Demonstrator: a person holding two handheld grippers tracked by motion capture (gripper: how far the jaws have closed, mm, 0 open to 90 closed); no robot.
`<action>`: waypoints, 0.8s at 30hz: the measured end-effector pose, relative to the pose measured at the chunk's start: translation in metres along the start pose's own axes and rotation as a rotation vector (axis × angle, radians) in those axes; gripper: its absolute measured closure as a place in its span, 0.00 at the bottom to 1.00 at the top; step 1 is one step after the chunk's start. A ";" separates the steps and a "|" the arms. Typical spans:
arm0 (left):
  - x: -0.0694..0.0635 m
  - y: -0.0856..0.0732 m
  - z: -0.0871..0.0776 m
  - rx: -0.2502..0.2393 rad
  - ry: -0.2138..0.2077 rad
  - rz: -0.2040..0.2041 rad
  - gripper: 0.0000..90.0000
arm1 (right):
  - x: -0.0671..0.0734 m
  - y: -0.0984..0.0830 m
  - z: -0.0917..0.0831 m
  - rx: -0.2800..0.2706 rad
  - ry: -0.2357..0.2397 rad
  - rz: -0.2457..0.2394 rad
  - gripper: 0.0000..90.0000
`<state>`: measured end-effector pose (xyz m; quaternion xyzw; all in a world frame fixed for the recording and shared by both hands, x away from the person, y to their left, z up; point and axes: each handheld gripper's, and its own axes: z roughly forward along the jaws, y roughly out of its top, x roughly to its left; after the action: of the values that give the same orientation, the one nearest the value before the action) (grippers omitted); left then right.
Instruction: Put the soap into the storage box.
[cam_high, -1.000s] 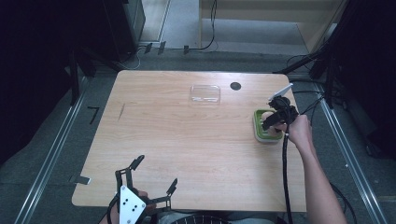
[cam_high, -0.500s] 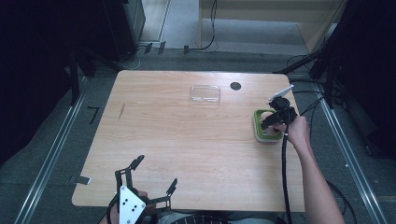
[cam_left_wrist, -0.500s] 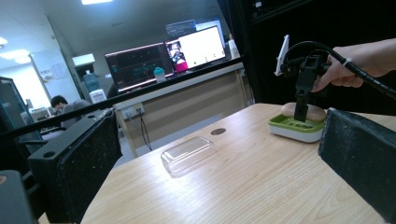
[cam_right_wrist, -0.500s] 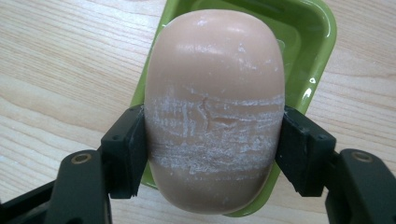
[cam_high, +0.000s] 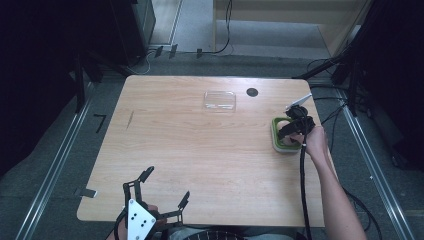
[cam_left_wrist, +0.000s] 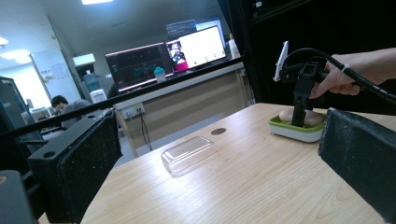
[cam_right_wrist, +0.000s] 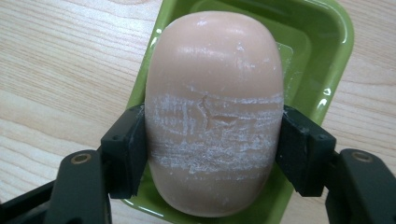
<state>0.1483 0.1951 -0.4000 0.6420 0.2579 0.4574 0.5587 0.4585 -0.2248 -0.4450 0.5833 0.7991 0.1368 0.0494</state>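
Note:
A peach-coloured bar of soap (cam_right_wrist: 212, 70) lies in a green soap dish (cam_right_wrist: 327, 56) at the table's right side. My right gripper (cam_right_wrist: 215, 151) points down onto it, with one black jaw pressed against each long side of the bar. The high view shows this gripper (cam_high: 295, 131) over the dish (cam_high: 278, 145), held by a hand. From the left gripper view the soap (cam_left_wrist: 286, 115) rests in the dish (cam_left_wrist: 299, 134). My left gripper (cam_high: 166, 186) stands open at the table's near edge, its jaws wide apart around nothing (cam_left_wrist: 219, 140).
A clear plastic lid (cam_high: 219, 101) lies flat at the back middle of the wooden table (cam_high: 200, 150). A small dark round hole (cam_high: 252, 92) sits to its right. The right gripper's cable (cam_high: 303, 190) trails along the forearm. Desks and monitors stand beyond the far edge.

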 end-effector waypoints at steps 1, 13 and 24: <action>0.000 0.000 0.000 0.001 0.001 -0.001 0.00 | 0.001 0.000 0.000 0.005 -0.006 -0.001 0.37; 0.000 0.000 -0.001 0.002 0.007 -0.002 0.00 | 0.004 0.002 0.005 0.011 -0.025 0.007 0.37; 0.000 0.000 -0.001 0.005 0.004 0.001 0.00 | 0.003 0.002 0.008 0.015 -0.026 0.004 0.37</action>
<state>0.1474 0.1957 -0.4001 0.6428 0.2598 0.4584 0.5561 0.4613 -0.2203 -0.4515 0.5871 0.7982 0.1233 0.0548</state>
